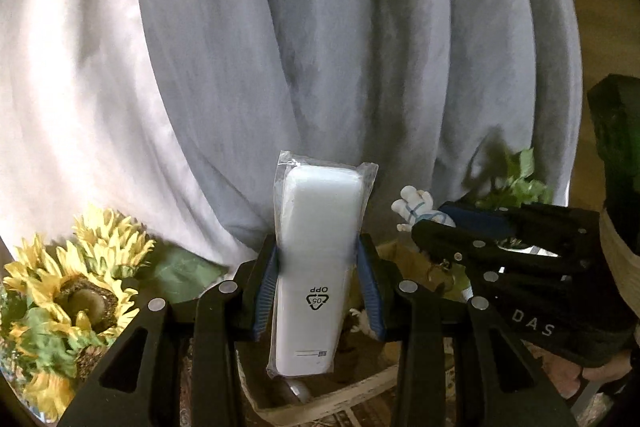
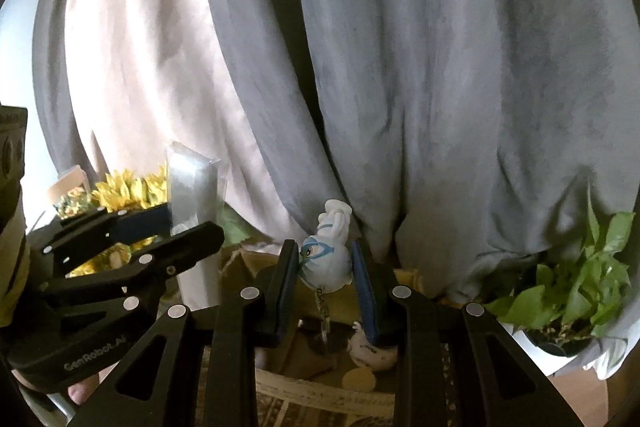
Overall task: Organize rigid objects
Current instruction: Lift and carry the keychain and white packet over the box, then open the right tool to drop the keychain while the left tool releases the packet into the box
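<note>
My left gripper (image 1: 318, 259) is shut on a long white block sealed in a clear plastic wrapper (image 1: 316, 263), held upright between the blue pads. My right gripper (image 2: 325, 259) is shut on a small white figurine keychain with blue markings (image 2: 326, 259); its metal chain (image 2: 322, 311) dangles below. Both are held in the air side by side. In the left wrist view the right gripper (image 1: 436, 217) shows at the right with the figurine (image 1: 416, 207) at its tip. In the right wrist view the left gripper (image 2: 172, 223) shows at the left with the wrapped block (image 2: 196, 211).
Grey and white curtains (image 1: 320, 47) hang right ahead. Artificial sunflowers (image 1: 72, 291) stand low left, a green potted plant (image 2: 576, 283) low right. Below lies a light-rimmed basket (image 2: 320, 393) holding a small white figure (image 2: 368, 347) and other bits.
</note>
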Demonstrator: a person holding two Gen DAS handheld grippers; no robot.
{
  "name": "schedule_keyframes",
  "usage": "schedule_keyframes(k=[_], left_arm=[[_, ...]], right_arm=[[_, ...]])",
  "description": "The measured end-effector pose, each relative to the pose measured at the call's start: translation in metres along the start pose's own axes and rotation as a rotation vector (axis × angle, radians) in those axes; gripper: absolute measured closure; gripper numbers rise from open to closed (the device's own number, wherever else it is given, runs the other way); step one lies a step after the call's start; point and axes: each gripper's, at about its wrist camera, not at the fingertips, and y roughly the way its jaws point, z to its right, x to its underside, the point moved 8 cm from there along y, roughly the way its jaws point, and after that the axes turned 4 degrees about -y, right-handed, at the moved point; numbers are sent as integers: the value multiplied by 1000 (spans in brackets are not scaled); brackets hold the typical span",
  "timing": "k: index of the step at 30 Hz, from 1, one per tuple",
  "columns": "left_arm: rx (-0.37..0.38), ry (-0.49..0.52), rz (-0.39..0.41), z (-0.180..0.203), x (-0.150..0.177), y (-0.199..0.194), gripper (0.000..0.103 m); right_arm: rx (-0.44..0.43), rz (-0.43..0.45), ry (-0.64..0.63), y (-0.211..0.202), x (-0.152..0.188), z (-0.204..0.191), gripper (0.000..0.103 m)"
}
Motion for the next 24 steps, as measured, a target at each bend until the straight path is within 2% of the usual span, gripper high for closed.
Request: schedule_keyframes(k=[5,11,15,24], left_arm=[[-22,8,-73,-6,13,29,65],[-12,-12,-178,-7,37,57,65],[-2,-34,-246,-7,52,70,65],[-35,-21,-373,-11,82,92,65]], right_arm=[[-7,-83,13,30,12,8,74],[-34,-196,60,63,38,19,74],[-52,-262,78,76,56,23,74],[-57,-360,63,95,78,25,74]])
